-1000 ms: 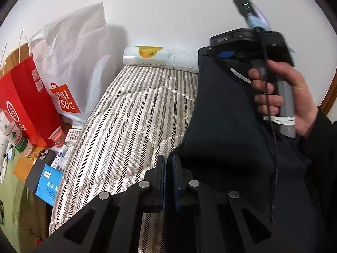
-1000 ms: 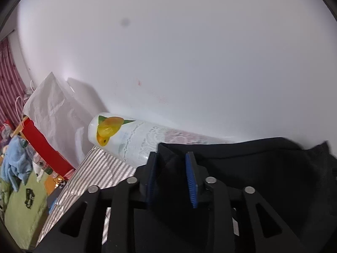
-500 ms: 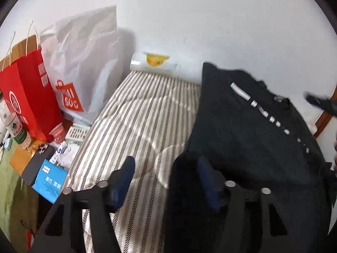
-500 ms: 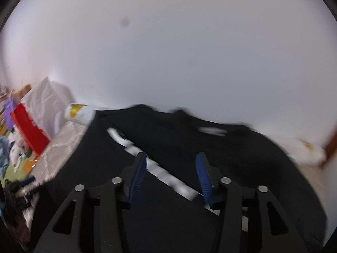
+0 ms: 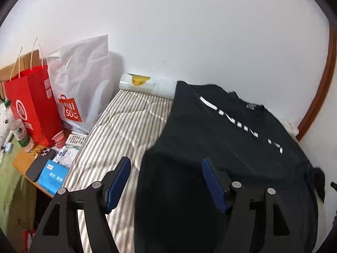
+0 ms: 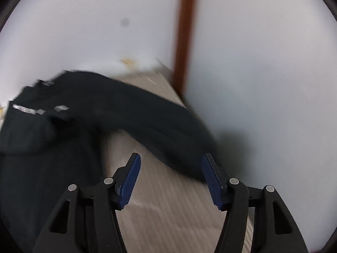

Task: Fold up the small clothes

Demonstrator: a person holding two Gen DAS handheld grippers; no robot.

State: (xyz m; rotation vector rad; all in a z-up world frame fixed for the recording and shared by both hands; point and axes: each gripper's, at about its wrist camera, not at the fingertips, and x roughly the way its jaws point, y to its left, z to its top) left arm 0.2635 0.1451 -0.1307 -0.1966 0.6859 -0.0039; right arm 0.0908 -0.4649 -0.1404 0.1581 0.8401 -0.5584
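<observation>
Both of your grippers have just been opening and pinch nothing. The left gripper (image 5: 166,181) has its fingers apart above the edge of the black shirt (image 5: 221,147), which lies spread on the striped bed (image 5: 126,130) across the right of the frame, printed side up, laid out flat for folding. The right gripper (image 6: 170,177) gapes near a sleeve (image 6: 168,130) at the frame's centre, probably your first fold.

Home bedroom: striped mattress (image 5: 130,126), bedside shopping bags (image 5: 82,84).
</observation>
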